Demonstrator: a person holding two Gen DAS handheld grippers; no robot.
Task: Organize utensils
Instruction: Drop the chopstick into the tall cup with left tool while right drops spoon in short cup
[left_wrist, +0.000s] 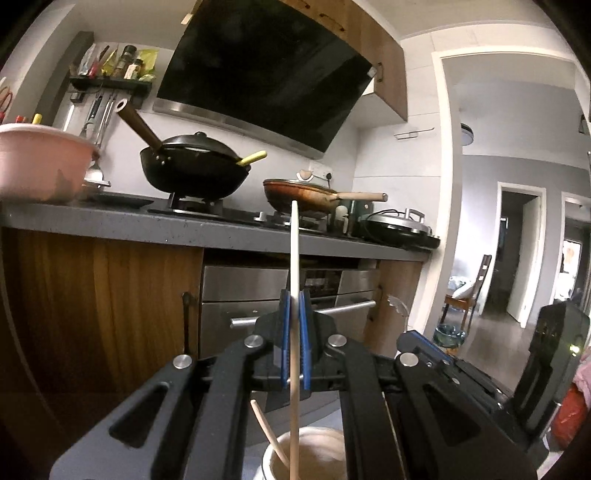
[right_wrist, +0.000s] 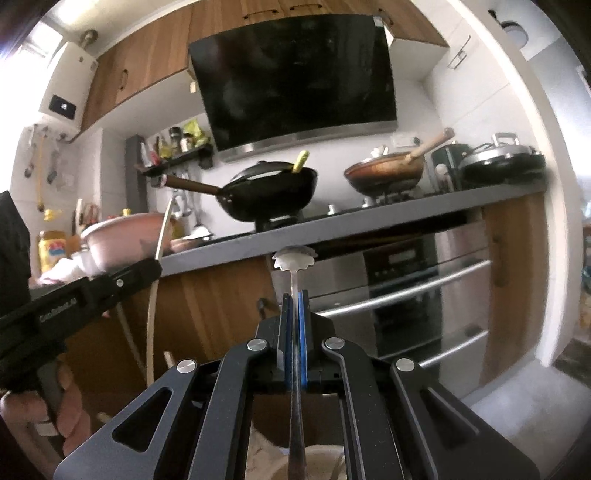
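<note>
Chopstick (left_wrist: 294, 258) clamped in left hand-held gripper (left_wrist: 294, 306), metal spoon (right_wrist: 294, 266) clamped in right hand-held gripper (right_wrist: 294, 306)

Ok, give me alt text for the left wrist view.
The left gripper is shut on a pale chopstick, held upright above a round utensil holder that has another stick in it. Behind is a dark counter with a black wok.

Both grippers, left (left_wrist: 294, 325) and right (right_wrist: 294, 325), have black linkage arms with silver rivets and blue pads (left_wrist: 305, 332). A bare hand (right_wrist: 55, 402) shows lower left.
</note>
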